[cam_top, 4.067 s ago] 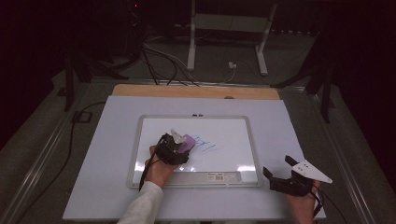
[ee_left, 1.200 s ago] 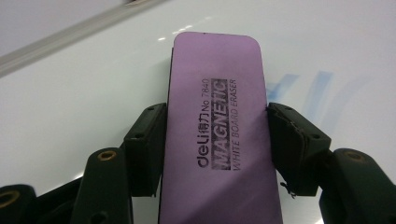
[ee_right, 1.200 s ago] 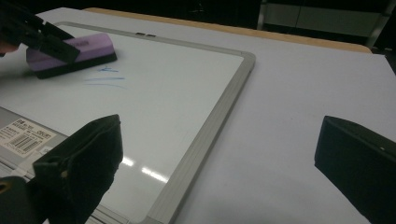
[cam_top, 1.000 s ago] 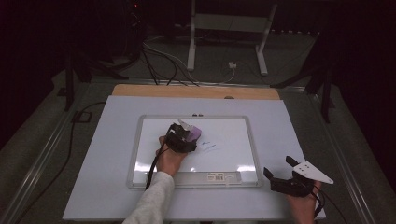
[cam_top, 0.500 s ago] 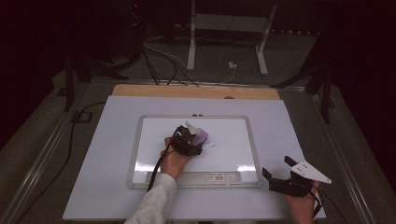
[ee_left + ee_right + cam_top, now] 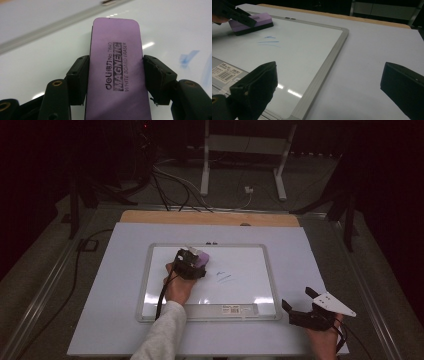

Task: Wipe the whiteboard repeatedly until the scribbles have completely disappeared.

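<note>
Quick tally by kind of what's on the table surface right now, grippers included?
Whiteboard: 1
Purple eraser: 1
Left gripper, gripping the eraser: 1
Right gripper, open: 1
Blue marker strokes left on the board: about 3
Total: 4 things, plus the strokes.

Glossy whiteboard (image 6: 307, 52), matt purple foam-like eraser (image 6: 115, 72), matt black fingers (image 6: 157, 77)

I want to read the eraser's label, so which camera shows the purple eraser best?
The left gripper view: the eraser sits close, print legible. High view shows it small; right gripper view shows it distant, partly hidden.
</note>
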